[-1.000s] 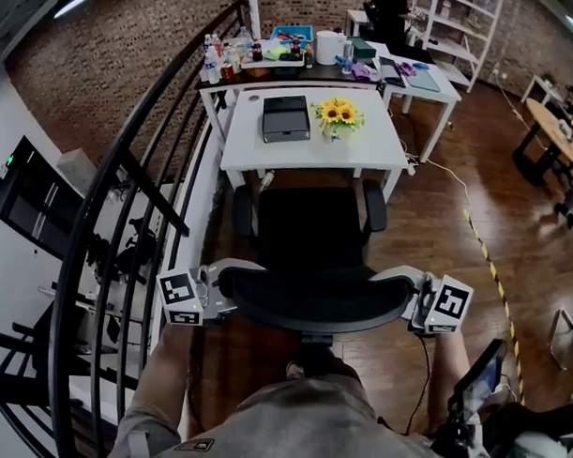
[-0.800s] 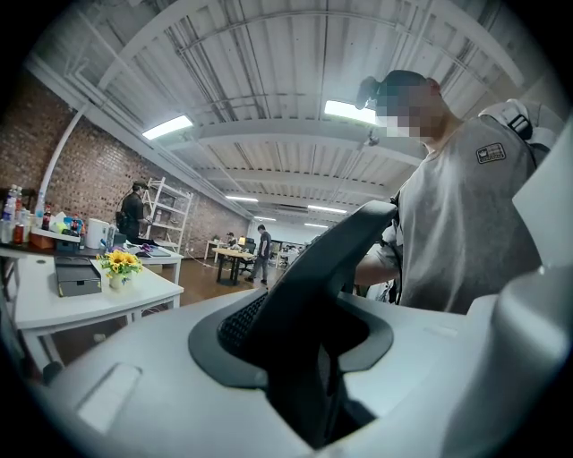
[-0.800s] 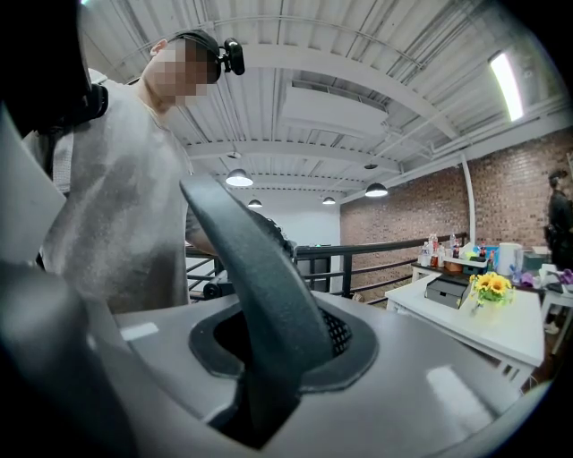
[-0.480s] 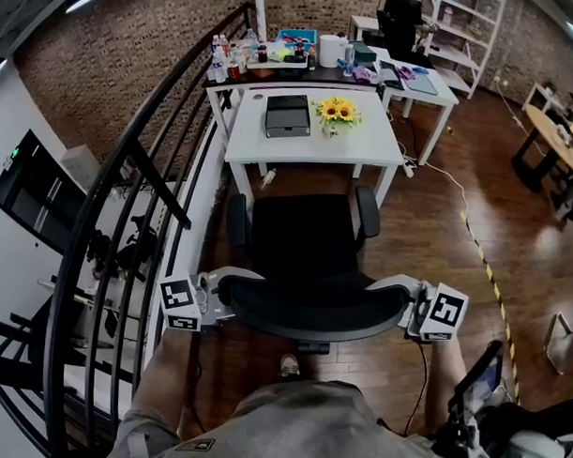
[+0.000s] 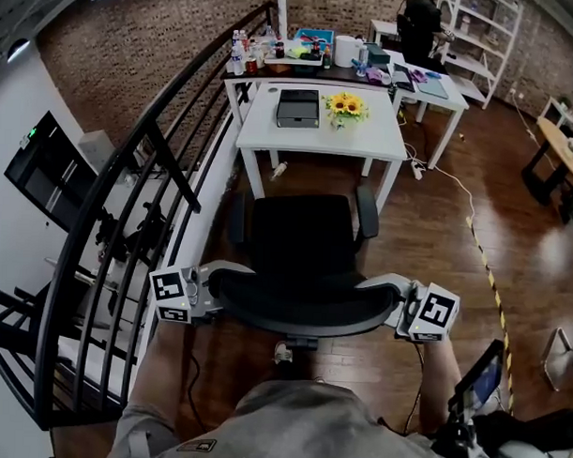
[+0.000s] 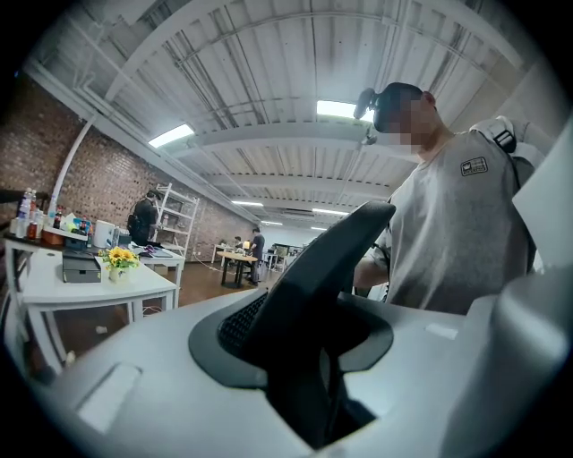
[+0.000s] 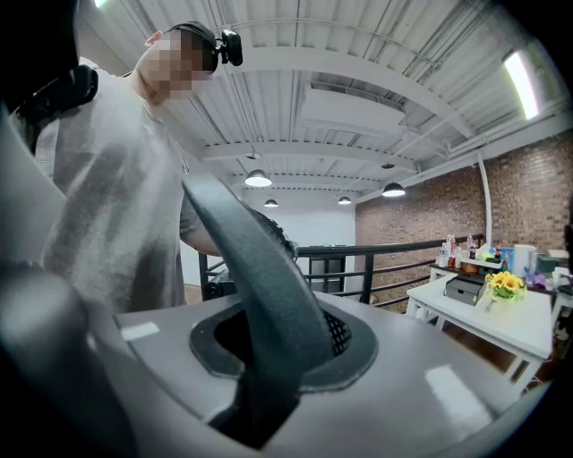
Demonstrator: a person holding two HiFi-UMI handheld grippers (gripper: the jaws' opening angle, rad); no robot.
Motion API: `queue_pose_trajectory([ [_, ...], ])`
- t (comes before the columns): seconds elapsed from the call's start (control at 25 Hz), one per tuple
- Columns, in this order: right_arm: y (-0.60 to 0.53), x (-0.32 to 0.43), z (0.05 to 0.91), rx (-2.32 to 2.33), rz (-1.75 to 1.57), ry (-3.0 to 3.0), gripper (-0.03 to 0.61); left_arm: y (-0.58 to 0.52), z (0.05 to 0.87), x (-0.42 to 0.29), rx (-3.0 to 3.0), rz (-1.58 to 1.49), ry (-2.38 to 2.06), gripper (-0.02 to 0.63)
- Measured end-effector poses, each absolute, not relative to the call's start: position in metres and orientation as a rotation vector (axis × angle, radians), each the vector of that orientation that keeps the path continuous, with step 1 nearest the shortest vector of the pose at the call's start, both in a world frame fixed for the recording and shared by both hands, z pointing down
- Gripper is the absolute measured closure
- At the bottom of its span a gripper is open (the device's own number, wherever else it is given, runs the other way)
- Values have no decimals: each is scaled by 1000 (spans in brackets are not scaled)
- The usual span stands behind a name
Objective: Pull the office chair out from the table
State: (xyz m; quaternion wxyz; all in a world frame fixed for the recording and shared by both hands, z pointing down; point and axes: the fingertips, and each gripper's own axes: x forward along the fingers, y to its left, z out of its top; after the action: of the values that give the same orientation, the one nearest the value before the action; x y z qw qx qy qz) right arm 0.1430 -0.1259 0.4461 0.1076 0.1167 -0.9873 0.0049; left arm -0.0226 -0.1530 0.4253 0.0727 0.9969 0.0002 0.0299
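No legible text, numbers or brands. Bottles [image 5: 238, 55] beyond the white table's [image 5: 271, 129] far-left corner: labels too small to read.

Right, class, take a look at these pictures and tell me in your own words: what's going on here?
A person stands behind an office chair and grips its backrest, the left gripper on one end and the right gripper on the other, jaws closed on the rim. The chair stands on the wooden floor, clear of the white table ahead.
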Motion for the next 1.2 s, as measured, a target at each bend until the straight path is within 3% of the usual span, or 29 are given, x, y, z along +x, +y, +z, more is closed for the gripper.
queue_pose_trajectory([
  [1.2, 21, 51, 432, 383, 33, -2970, 481, -28, 421, -108, 2979, 72, 44, 451],
])
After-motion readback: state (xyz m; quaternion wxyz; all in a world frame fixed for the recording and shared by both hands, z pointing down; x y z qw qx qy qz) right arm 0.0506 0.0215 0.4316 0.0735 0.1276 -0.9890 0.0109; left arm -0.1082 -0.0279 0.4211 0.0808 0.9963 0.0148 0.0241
